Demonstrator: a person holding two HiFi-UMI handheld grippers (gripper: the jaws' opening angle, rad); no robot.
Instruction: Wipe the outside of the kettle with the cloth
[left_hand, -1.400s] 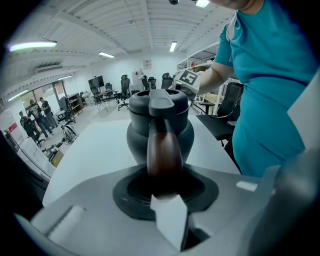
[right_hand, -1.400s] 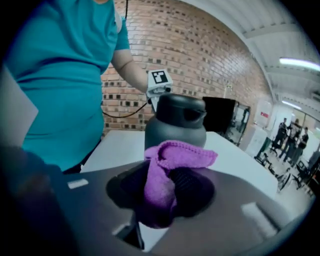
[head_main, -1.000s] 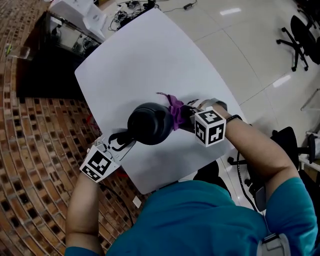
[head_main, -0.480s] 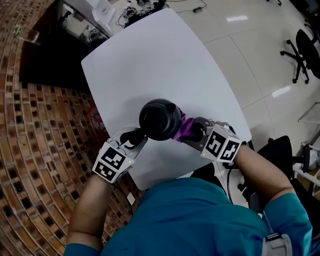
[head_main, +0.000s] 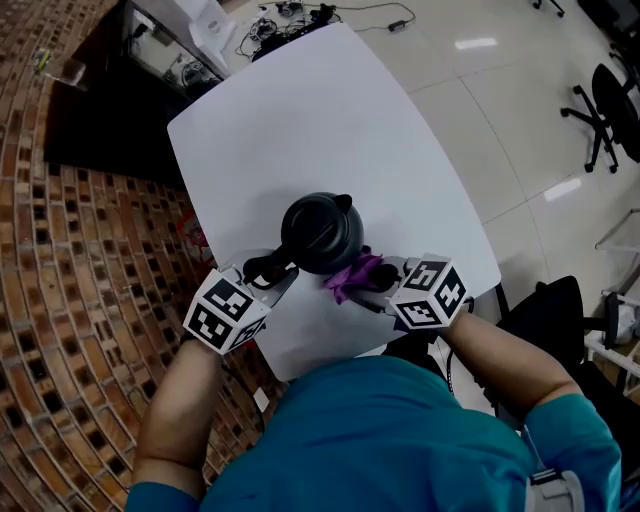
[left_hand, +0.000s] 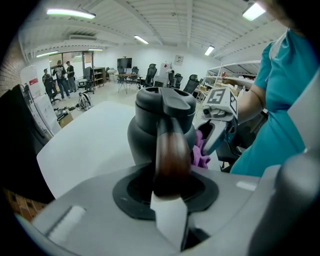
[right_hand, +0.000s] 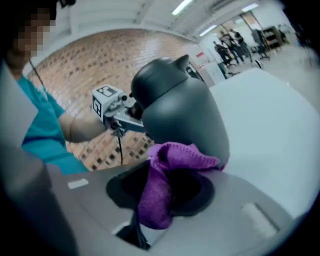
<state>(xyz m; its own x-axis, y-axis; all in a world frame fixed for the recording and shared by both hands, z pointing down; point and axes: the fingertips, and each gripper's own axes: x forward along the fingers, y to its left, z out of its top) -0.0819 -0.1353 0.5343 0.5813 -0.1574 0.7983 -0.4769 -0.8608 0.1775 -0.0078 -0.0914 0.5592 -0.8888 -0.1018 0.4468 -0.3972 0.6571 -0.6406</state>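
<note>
A dark grey kettle (head_main: 322, 234) stands on the white table (head_main: 300, 130) near its front edge. My left gripper (head_main: 270, 275) is shut on the kettle's handle (left_hand: 171, 155), which runs brown and dark between the jaws in the left gripper view. My right gripper (head_main: 372, 285) is shut on a purple cloth (head_main: 352, 273). The cloth (right_hand: 165, 185) is bunched against the kettle (right_hand: 182, 117) low on its near right side. In the left gripper view the cloth (left_hand: 201, 150) shows beside the kettle (left_hand: 160, 125), with the right gripper (left_hand: 220, 130) behind it.
A brick floor (head_main: 60, 300) lies to the left of the table. A dark bench with boxes and cables (head_main: 150, 50) stands beyond the far left corner. Office chairs (head_main: 605, 110) stand at the right. Several people stand far off in the left gripper view.
The right gripper has carried the cloth round the kettle from its right side to its near lower side and has rolled over. The left gripper kept hold of the handle and rolled a little.
</note>
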